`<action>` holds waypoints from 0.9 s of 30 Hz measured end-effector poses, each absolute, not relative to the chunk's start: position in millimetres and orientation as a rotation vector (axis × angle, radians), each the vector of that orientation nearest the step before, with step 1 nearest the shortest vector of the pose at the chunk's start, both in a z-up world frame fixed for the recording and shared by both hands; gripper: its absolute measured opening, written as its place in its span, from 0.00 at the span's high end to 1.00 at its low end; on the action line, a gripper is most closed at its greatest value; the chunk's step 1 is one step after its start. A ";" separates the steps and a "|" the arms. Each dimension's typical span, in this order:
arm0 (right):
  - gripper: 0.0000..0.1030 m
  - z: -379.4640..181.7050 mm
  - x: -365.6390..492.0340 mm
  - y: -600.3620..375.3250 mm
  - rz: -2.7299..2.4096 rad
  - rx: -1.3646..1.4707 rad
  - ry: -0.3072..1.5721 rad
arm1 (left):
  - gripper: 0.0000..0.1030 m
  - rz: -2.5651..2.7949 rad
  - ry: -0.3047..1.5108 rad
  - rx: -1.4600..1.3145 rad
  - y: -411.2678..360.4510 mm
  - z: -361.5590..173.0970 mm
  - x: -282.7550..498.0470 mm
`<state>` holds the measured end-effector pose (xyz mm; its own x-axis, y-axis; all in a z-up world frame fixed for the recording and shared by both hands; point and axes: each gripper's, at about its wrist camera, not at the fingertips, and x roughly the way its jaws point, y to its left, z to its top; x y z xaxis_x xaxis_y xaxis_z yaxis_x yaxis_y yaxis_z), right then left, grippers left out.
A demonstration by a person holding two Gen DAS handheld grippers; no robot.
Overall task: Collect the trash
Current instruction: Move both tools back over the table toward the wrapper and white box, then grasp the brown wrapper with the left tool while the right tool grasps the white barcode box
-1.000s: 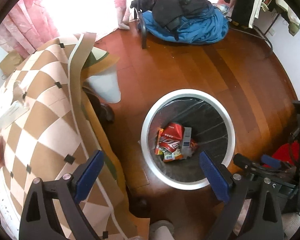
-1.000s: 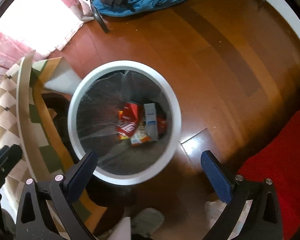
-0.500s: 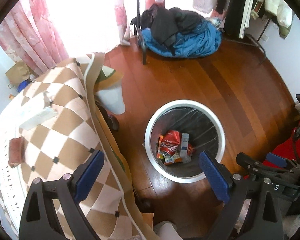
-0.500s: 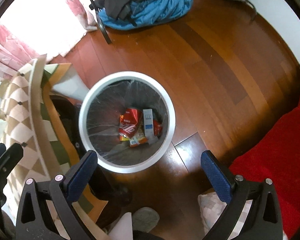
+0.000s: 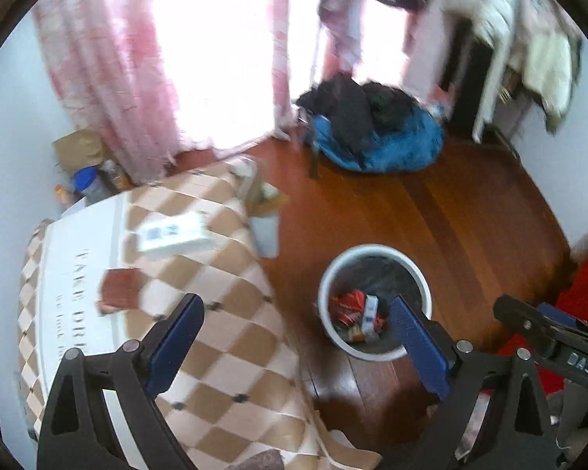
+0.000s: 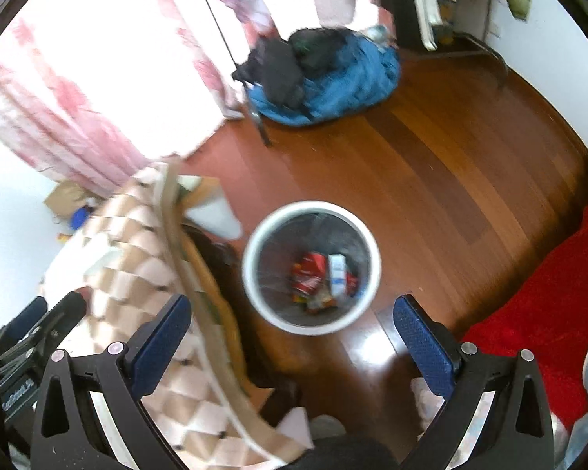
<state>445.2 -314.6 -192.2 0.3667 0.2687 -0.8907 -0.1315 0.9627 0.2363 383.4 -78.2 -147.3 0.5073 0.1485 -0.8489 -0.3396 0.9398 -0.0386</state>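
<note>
Both tools gaping, bin (image 6: 254, 297) beside checked table (image 5: 235, 337), clothes pile (image 6: 333, 78) beyond

One round white trash bin (image 5: 374, 301), one white flat box (image 5: 174, 232) and one dark red packet (image 5: 119, 290) on the table (image 5: 223, 337).

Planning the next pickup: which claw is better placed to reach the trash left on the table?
Left. The left claw hangs open over the checkered table near the brown packet; the right claw faces the bin.
</note>
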 end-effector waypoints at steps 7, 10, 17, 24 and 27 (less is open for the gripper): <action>0.00 -170.3 443.7 -181.4 0.498 -0.088 1.194 | 0.05 0.603 0.982 -0.272 34.5 -156.6 340.0; 0.00 -186.4 443.9 -109.0 0.605 -0.235 1.215 | 0.05 0.690 1.055 -0.337 85.6 -194.0 321.3; 0.00 -255.7 453.9 58.0 0.754 -0.633 1.236 | 0.05 0.827 1.179 -0.438 166.9 -274.4 293.7; 0.00 -315.2 472.2 154.3 0.791 -1.012 1.186 | 0.05 0.864 1.203 -0.492 204.4 -305.6 288.6; 0.06 -332.3 482.2 169.5 0.811 -1.038 1.245 | 0.05 0.853 1.201 -0.488 206.7 -305.6 290.6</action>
